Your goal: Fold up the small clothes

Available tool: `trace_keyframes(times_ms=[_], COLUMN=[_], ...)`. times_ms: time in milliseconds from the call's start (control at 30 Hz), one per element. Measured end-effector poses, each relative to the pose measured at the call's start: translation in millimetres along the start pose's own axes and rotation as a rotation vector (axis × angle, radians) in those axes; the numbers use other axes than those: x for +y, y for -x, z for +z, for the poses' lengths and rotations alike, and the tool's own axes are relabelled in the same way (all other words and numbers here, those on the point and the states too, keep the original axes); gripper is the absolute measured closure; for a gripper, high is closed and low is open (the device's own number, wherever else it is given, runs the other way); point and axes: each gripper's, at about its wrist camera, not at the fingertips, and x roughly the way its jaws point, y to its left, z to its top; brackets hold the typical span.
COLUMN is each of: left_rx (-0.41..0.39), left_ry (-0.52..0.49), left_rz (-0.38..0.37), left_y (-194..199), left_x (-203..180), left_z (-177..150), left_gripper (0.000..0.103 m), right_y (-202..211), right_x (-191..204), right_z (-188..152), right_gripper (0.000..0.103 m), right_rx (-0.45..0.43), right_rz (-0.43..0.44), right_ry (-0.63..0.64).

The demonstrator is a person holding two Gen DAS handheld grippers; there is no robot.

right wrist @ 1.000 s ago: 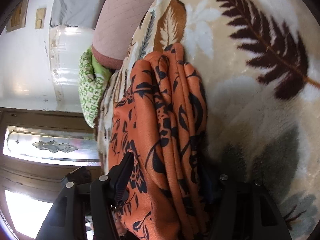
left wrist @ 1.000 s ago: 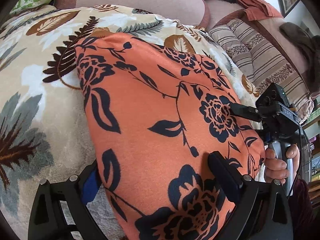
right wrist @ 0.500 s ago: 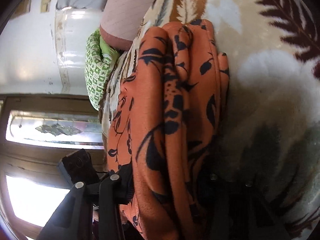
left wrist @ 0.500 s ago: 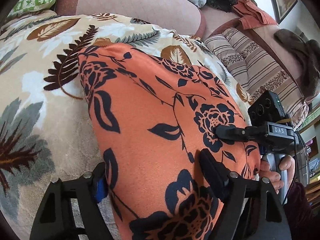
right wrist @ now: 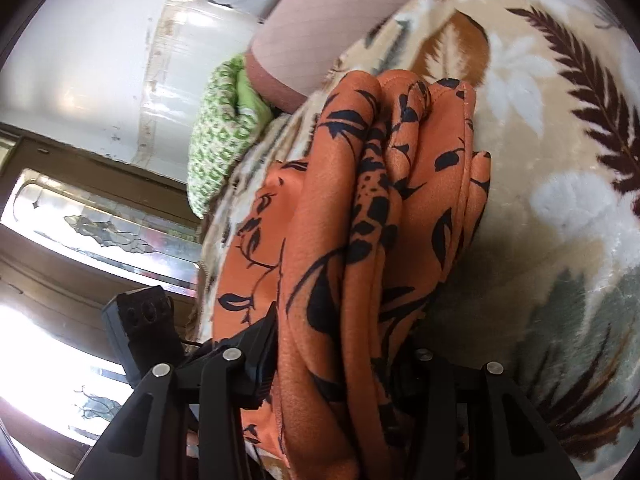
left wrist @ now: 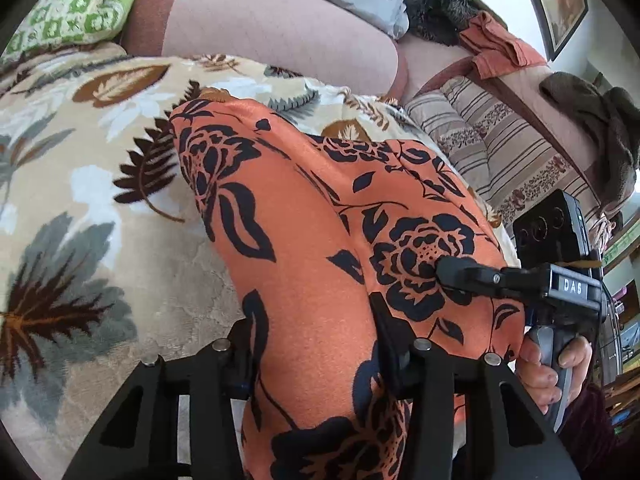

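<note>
An orange garment with a black flower print [left wrist: 304,248] lies on a leaf-patterned blanket [left wrist: 80,200] and rises toward both grippers. My left gripper [left wrist: 316,344] is shut on its near edge, cloth bunched between the fingers. The right gripper [left wrist: 444,272] shows at the right of the left wrist view, its finger pressed on the cloth. In the right wrist view my right gripper [right wrist: 340,352] is shut on several gathered folds of the garment [right wrist: 360,208]. The left gripper's body [right wrist: 140,332] shows at the lower left there.
A pink bolster [left wrist: 280,36] and a green patterned pillow [left wrist: 72,12] lie behind the blanket. A striped cushion [left wrist: 500,152] and draped cloths [left wrist: 496,44] lie at the right. A door with glass panels [right wrist: 80,224] stands behind the left gripper in the right wrist view.
Both grippers have lifted and drawn the garment's edge back and together. The cloth now bulges higher off the blanket, and the right gripper sits closer to the left one.
</note>
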Motion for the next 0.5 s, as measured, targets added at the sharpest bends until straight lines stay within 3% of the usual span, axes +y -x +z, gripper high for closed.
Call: trace_keyframes(times_ms=[300, 500], left_rx=[-0.108, -0.074], left_ry=[0.006, 0.064], left_rz=[0.033, 0.094], left_y=[60.6, 63.8], left_x=[15.1, 44.4], left_z=[-11.3, -26.7], left_gripper=[0.055, 0.055], right_y=[-2.5, -28.8], right_x=[40.0, 56.2], right_z=[-14.8, -21.7], right_gripper=[0.057, 0.057], right_rx=[-0.041, 0.002], right_rz=[0.101, 0.101], right_ry=[0.101, 0.122])
